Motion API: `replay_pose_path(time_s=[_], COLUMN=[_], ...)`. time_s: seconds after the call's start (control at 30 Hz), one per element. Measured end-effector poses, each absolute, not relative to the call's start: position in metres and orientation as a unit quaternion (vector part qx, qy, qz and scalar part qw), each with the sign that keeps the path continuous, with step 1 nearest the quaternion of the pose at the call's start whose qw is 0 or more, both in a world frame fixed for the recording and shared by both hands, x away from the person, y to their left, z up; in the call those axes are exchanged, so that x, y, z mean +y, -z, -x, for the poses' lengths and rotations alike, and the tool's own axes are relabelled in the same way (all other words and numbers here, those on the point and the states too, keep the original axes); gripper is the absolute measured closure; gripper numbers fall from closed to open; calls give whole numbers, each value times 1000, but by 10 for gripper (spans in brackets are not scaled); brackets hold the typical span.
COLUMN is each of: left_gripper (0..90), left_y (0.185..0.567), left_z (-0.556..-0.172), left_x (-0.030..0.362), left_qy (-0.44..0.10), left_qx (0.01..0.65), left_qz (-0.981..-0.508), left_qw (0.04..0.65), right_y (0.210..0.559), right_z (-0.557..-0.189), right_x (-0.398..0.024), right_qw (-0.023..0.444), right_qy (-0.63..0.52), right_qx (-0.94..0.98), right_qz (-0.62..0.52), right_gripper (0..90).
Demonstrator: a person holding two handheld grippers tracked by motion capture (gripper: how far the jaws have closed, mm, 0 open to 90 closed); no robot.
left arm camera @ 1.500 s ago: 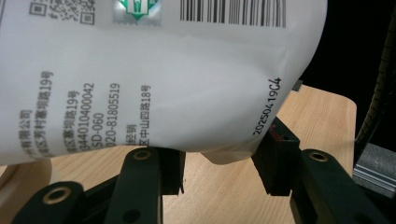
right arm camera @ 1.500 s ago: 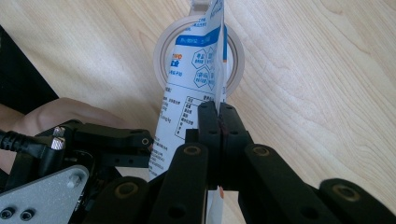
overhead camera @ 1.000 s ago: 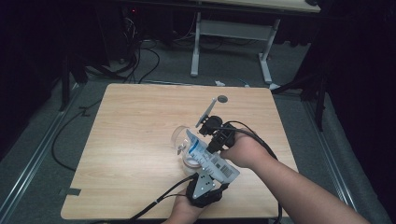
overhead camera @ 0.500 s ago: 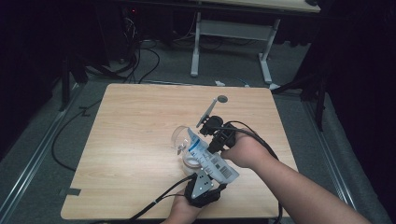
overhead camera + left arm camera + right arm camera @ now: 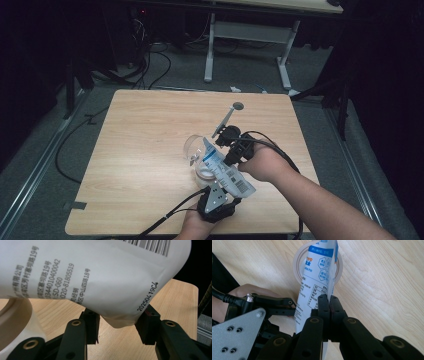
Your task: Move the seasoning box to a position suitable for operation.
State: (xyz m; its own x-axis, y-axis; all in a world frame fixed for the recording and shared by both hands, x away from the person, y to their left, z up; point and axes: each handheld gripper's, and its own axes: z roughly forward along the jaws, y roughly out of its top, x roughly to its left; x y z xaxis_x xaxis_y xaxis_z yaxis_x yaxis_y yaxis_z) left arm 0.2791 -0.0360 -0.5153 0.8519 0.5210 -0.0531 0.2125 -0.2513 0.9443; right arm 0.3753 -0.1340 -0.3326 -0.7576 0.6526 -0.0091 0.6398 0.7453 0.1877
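1. Against the round cup (image 5: 196, 149), the white pouch (image 5: 223, 169) shows no visible shift from the earlier high views to now.
2. The left gripper (image 5: 223, 186), clamped on the pouch's lower end on the near side of the cup, has not moved, and its jaws stand no wider or narrower.
3. The right gripper (image 5: 231, 150), pinching the pouch's edge just beside the cup, likewise shows no change.
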Motion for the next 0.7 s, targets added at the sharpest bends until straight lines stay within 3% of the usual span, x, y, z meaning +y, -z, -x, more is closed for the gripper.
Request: replay_pose_path(time_s=[0.7], left_gripper=[589], left_y=[522], left_z=[-283], left_x=[-33], left_qy=[-129], left_qx=[251], left_qz=[-784], left_qw=[552], right_y=[335], right_z=[-371], right_x=[-141], right_qw=[38], right_qy=[-93], right_qx=[930], right_qz=[-353], right_gripper=[899])
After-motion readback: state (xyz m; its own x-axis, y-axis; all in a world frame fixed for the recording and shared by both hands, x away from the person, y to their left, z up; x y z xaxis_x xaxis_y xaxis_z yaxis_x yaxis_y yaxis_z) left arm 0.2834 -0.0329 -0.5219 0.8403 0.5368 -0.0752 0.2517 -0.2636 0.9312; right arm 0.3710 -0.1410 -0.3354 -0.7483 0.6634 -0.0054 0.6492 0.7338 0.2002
